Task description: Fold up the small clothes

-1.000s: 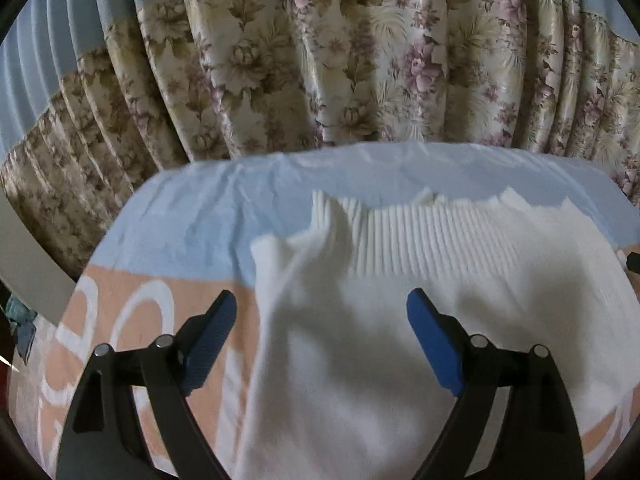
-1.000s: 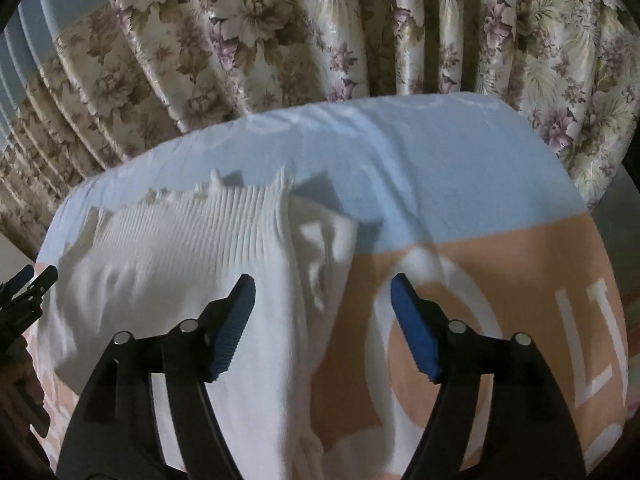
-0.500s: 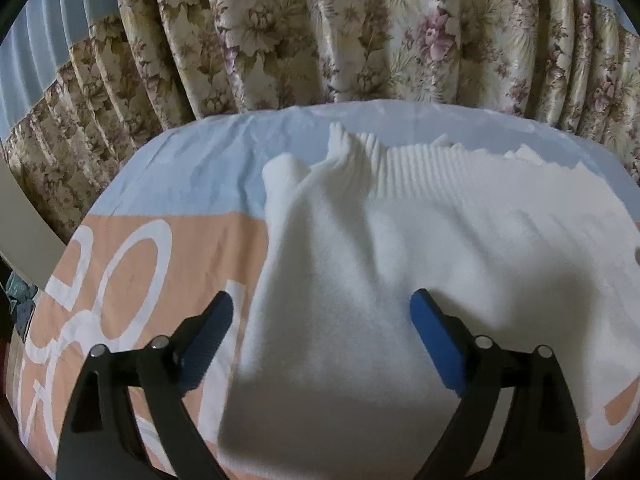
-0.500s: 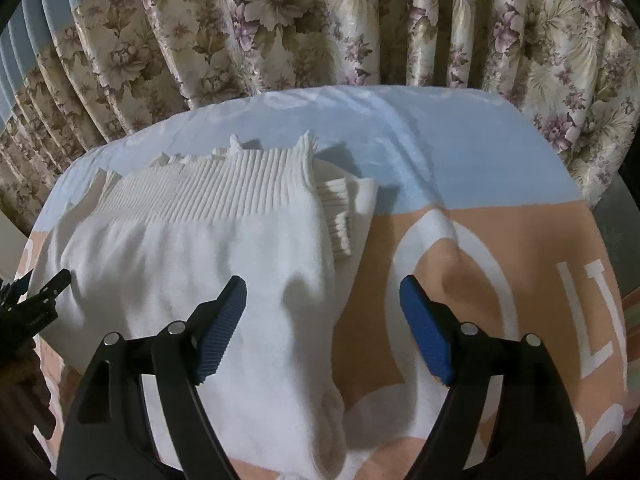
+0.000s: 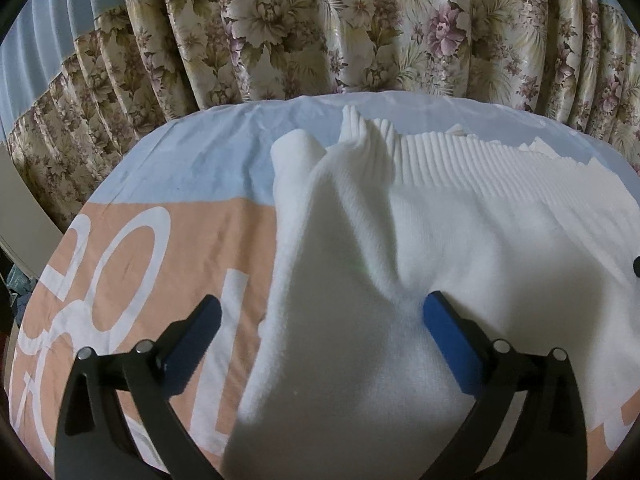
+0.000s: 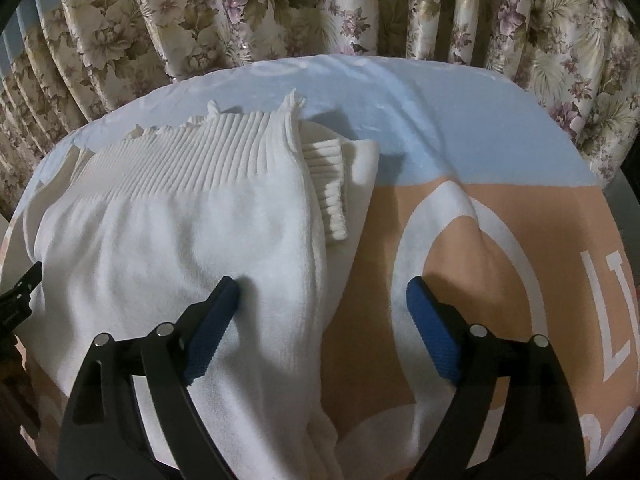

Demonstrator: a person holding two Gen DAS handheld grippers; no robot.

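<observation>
A white knitted sweater (image 5: 460,240) lies on a bed sheet, its ribbed hem toward the curtain. It also shows in the right wrist view (image 6: 180,232). Its sleeves are folded in; a ribbed cuff (image 6: 328,196) lies along its right edge. My left gripper (image 5: 320,320) is open and straddles the sweater's left edge, close above the fabric. My right gripper (image 6: 320,304) is open and straddles the sweater's right edge, its left fingertip (image 6: 224,296) against the cloth. Neither holds anything.
The sheet (image 5: 160,248) is peach with white letters and has a pale blue band (image 6: 440,128) at the far end. Floral curtains (image 5: 320,28) hang right behind the bed. The left gripper's side (image 6: 16,300) shows at the right wrist view's left edge.
Both grippers have drawn back toward me along the sweater's sides and sit lower over it. The sweater lies flatter. Both stay open.
</observation>
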